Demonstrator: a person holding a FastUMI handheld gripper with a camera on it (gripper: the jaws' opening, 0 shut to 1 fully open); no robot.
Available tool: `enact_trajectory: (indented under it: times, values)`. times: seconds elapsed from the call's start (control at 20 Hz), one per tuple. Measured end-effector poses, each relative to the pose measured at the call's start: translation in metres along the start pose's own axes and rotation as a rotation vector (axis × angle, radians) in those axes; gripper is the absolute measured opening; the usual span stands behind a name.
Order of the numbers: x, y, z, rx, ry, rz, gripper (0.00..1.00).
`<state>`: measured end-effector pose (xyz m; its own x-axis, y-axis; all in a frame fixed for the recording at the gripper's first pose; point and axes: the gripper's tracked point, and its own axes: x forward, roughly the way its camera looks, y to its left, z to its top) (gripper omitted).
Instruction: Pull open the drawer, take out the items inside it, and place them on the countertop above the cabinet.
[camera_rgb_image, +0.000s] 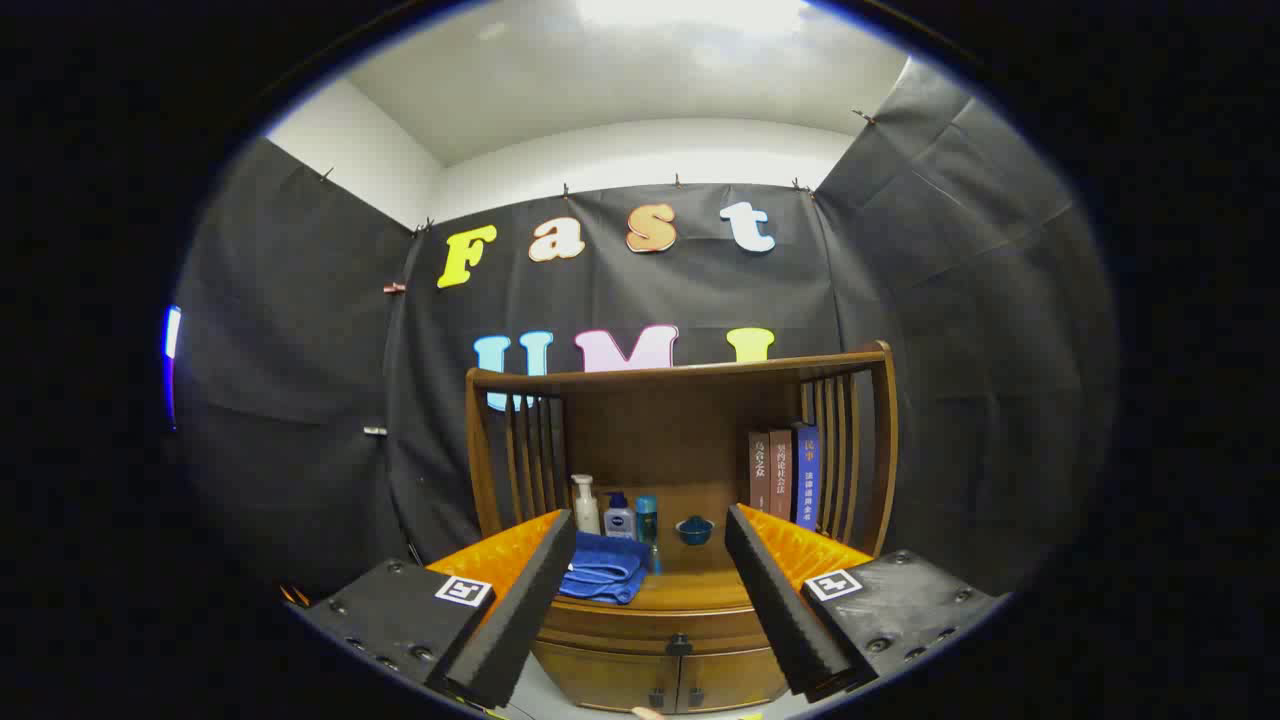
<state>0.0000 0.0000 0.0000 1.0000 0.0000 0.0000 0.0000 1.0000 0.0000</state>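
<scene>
A brown wooden cabinet (680, 640) stands beyond my fingers, with a slatted back rail around its countertop (700, 590). The drawer front (650, 625) under the countertop is closed, with a small dark knob (681, 645) at its middle. Two lower doors sit beneath it. My gripper (650, 525) is open and holds nothing. Its two fingers frame the countertop from some distance in front of the cabinet. The drawer's contents are hidden.
On the countertop lie a folded blue towel (603, 570), three small bottles (618, 512) and a small blue bowl (694, 530). Three books (785, 475) stand upright at the right against the slats. Black cloth walls enclose the booth.
</scene>
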Motion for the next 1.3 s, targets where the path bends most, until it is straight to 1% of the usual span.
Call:
enact_trajectory:
  times: [0.2,0.55,0.9,1.3]
  values:
    - [-0.0045,0.0003,-0.0055,-0.005,0.023,0.004,0.98]
    - [-0.0025,0.0005,0.001,0.003,0.002,0.009,0.98]
    - [-0.0024,-0.0025,-0.0015,-0.012,0.009,-0.005,0.98]
    - [0.0,0.0001,-0.006,-0.024,0.012,-0.002,0.98]
